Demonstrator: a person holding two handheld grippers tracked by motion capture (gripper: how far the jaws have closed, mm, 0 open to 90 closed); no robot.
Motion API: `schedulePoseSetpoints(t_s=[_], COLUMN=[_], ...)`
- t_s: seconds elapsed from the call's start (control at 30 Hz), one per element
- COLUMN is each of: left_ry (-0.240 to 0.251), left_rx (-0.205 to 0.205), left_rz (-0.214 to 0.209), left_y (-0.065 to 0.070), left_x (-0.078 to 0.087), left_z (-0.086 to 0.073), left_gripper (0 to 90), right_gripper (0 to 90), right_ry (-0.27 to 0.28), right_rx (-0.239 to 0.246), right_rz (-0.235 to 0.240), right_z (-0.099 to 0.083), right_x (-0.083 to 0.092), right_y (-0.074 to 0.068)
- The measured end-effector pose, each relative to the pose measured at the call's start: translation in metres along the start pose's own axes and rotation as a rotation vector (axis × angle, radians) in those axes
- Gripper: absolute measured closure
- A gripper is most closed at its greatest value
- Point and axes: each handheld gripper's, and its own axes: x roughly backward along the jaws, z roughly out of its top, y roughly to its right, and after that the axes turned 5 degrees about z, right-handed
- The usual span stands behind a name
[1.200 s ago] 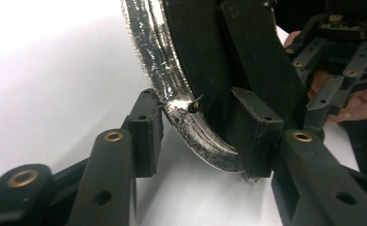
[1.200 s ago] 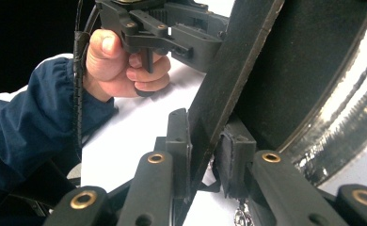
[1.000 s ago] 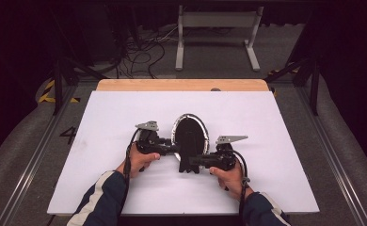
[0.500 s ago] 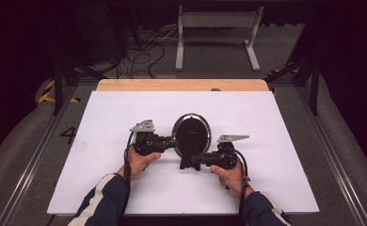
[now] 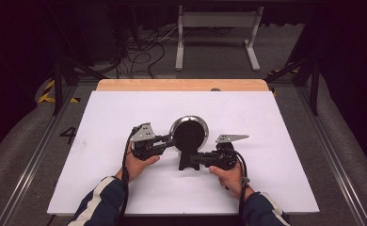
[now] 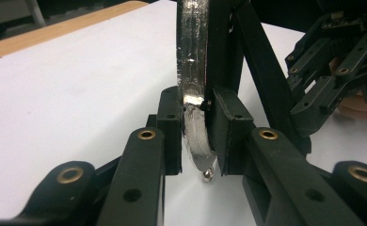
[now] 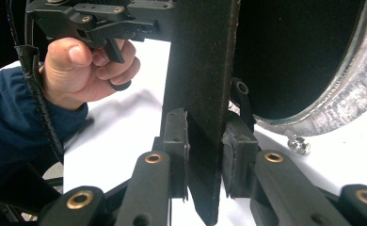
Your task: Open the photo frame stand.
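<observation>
Standing near the middle of the white bench point(image 5: 101, 122), a little toward the person's edge, is a round mirror point(image 5: 189, 132) with a silver rim, propped on a black stand point(image 5: 189, 160) behind it. The left gripper point(image 6: 195, 136) is clamped on the rim: its two jaws press the silver edge from either side, low on the circle, with a small metal ball showing just beneath. The right gripper point(image 7: 205, 155) is closed on the flat black leg of the stand, which runs up between its jaws. The left hand point(image 7: 85, 70) shows farther off in the right gripper view, wrapped round its handle.

The likely trouble here is the hold on the rim. It is curved and smooth, and the jaws catch only a narrow strip of it, so any pull or twist by one gripper against the other could let the mirror slip free and tip onto the bench, or strain the joint between mirror and stand.
</observation>
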Motion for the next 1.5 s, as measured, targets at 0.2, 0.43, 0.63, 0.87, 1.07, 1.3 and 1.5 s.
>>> schedulePoseSetpoints(t_s=[0.2, 0.43, 0.63, 0.87, 1.07, 1.3, 1.5], left_ry=[0.006, 0.027, 0.005, -0.036, -0.12, -0.14, -0.146], left_rx=[-0.029, -0.024, -0.008, -0.009, -0.037, -0.09, -0.089], left_rz=[0.011, -0.014, -0.032, -0.05, -0.045, 0.002, 0.064], left_y=[0.003, 0.003, 0.001, 0.001, 0.005, 0.012, 0.008], left_x=[0.002, 0.002, -0.006, -0.018, -0.026, -0.026, -0.025], left_z=[-0.003, -0.006, -0.009, -0.012, -0.015, -0.012, -0.013], left_gripper=[75.3, 75.9, 68.9, 58.9, 64.0, 67.5, 72.2], right_gripper=[74.0, 74.1, 74.6, 75.0, 75.2, 75.5, 73.9], right_ry=[-0.011, -0.018, -0.019, -0.029, -0.036, -0.046, -0.078], right_rx=[0.017, 0.022, 0.019, 0.025, 0.034, 0.049, 0.072], right_rz=[-0.014, -0.006, 0.0, -0.006, -0.01, -0.017, -0.044], right_z=[-0.001, -0.002, -0.004, -0.005, -0.005, -0.005, -0.005], right_x=[0.001, 0.003, 0.003, 0.002, 0.002, 0.002, 0.0], right_y=[-0.002, -0.004, -0.005, -0.005, -0.007, -0.011, -0.013])
